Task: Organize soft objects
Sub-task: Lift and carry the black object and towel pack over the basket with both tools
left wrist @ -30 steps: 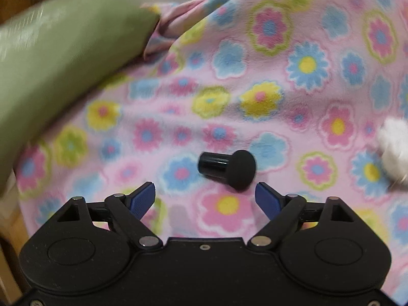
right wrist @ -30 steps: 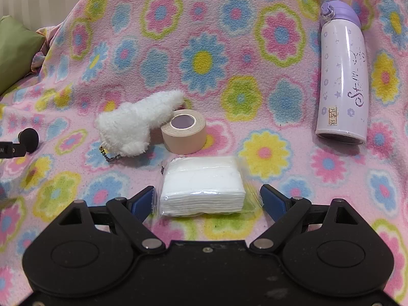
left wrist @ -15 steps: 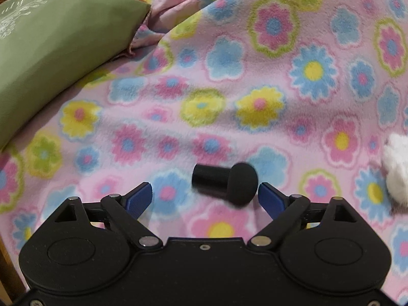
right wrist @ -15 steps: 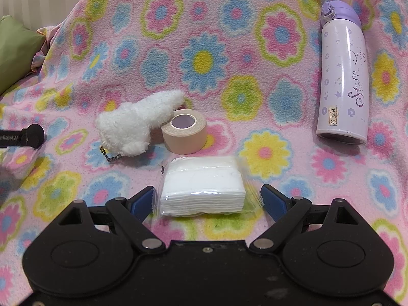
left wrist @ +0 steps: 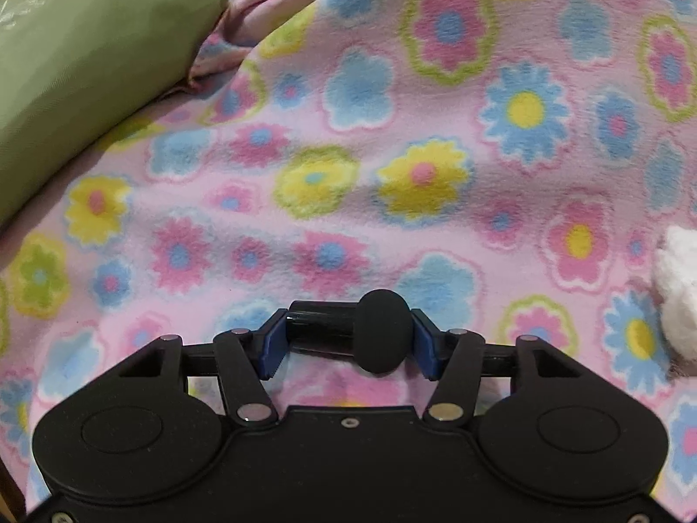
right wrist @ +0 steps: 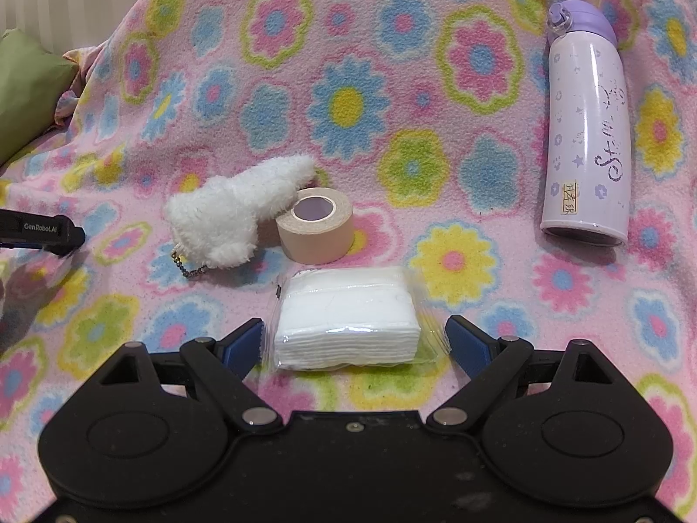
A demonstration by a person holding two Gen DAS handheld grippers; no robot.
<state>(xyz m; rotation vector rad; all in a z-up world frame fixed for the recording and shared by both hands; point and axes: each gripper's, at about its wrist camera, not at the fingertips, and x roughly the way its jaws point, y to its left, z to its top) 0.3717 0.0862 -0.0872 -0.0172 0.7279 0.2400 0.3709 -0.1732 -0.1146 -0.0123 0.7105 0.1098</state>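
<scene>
A green cushion (left wrist: 82,74) lies at the far left edge of a pink flowered fleece blanket (left wrist: 392,139) that covers the whole surface. Low in the left wrist view, the left tongs (left wrist: 348,340) are clamped on a black makeup sponge (left wrist: 381,331), its glossy handle pointing left between the blue pads (left wrist: 272,348) and its rounded matte head pressed against the right one. A scrap of white fluff shows at that view's right edge.

In the right wrist view, the tip of the left tongs, printed with white lettering, pokes in from the left edge. To its right lies a white plush charm (right wrist: 235,213) with a short bead chain, touching a beige roll of tape (right wrist: 314,224) that stands on its flat end just beside it. In front of the roll, a clear-wrapped stack of white cotton pads (right wrist: 346,318) rests on the blanket between the fingers of the right tongs (right wrist: 353,342), which stand wide apart and touch nothing, with a gap showing on either side of the pack. Well off to the right, a lilac flask (right wrist: 586,130) with a purple cap lies on its side, cap pointing away from the camera.
</scene>
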